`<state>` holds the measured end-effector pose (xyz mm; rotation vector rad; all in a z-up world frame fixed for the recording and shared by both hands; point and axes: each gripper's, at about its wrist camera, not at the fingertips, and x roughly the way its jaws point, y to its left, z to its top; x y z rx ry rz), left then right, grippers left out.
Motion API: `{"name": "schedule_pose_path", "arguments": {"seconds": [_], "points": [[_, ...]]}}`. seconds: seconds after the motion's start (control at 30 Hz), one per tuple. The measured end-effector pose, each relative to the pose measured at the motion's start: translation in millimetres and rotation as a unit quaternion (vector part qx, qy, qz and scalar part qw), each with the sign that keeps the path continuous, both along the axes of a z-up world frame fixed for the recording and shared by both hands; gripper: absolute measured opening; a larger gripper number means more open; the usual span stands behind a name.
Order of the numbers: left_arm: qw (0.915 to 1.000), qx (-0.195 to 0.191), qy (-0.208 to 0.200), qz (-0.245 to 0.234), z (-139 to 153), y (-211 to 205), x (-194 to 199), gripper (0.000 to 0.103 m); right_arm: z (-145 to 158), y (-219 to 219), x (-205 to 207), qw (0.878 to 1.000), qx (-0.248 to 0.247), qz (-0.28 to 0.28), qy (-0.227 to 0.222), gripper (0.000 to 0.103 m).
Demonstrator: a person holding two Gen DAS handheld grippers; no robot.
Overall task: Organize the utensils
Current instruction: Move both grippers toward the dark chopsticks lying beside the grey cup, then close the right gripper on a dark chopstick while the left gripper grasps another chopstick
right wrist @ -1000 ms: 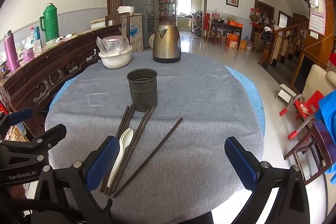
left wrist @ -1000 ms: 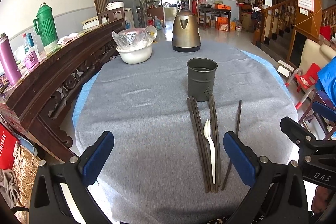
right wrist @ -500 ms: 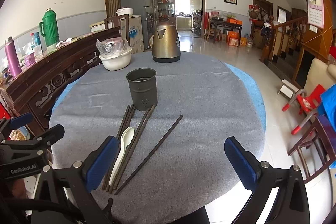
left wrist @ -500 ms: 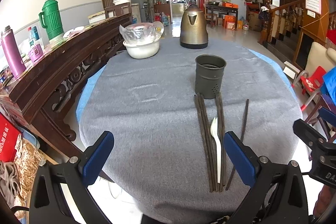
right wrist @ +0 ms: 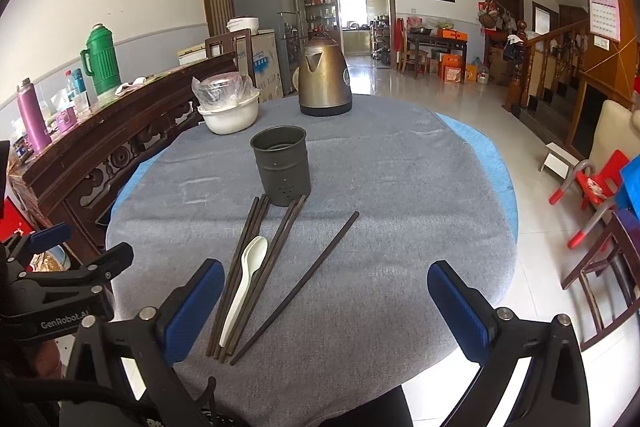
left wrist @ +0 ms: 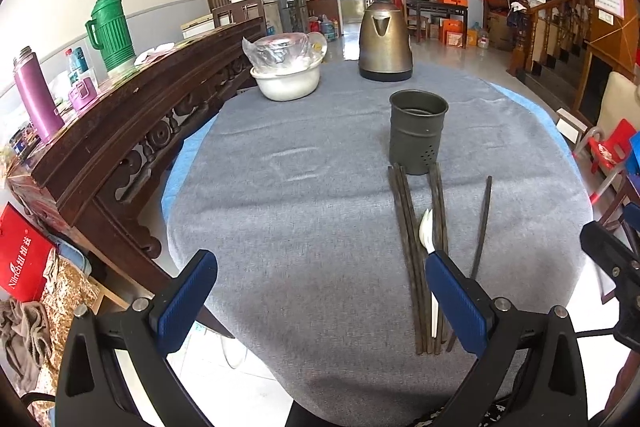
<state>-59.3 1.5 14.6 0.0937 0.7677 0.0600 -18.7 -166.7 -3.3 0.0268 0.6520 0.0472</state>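
Note:
A dark grey utensil holder (left wrist: 417,135) (right wrist: 281,165) stands upright and empty on the grey tablecloth. In front of it lie several dark chopsticks (left wrist: 408,247) (right wrist: 244,267) in a bundle, with a white spoon (left wrist: 427,235) (right wrist: 248,275) among them. One chopstick (left wrist: 482,223) (right wrist: 304,279) lies apart to the right. My left gripper (left wrist: 322,301) is open above the table's near edge, left of the bundle. My right gripper (right wrist: 326,307) is open too, its left pad close to the bundle's near end. Neither holds anything.
A bronze kettle (left wrist: 384,41) (right wrist: 325,81) and a white bowl (left wrist: 288,85) (right wrist: 230,115) covered with plastic stand at the table's far side. A carved wooden sideboard (left wrist: 120,131) with flasks runs along the left. Red chairs (right wrist: 588,183) stand on the floor at the right.
Both grippers have drawn back and risen from the table, so the utensils and holder look farther away. Nothing on the table has moved.

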Motion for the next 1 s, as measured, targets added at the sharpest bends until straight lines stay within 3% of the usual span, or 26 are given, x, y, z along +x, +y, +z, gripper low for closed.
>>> {"name": "schedule_pose_path", "arguments": {"seconds": [0.3,0.6,1.0], "points": [[0.9998,0.015,0.013,-0.004,-9,0,13,0.103,-3,-5,12,0.999,0.041,-0.008,0.017,0.102],[0.9986,0.028,0.046,-0.003,-29,9,26,0.103,-9,4,26,0.999,0.037,-0.009,0.025,0.102],[0.9952,0.016,0.096,-0.004,-58,17,59,0.103,-26,9,74,0.996,0.042,-0.02,0.076,0.102]]}}
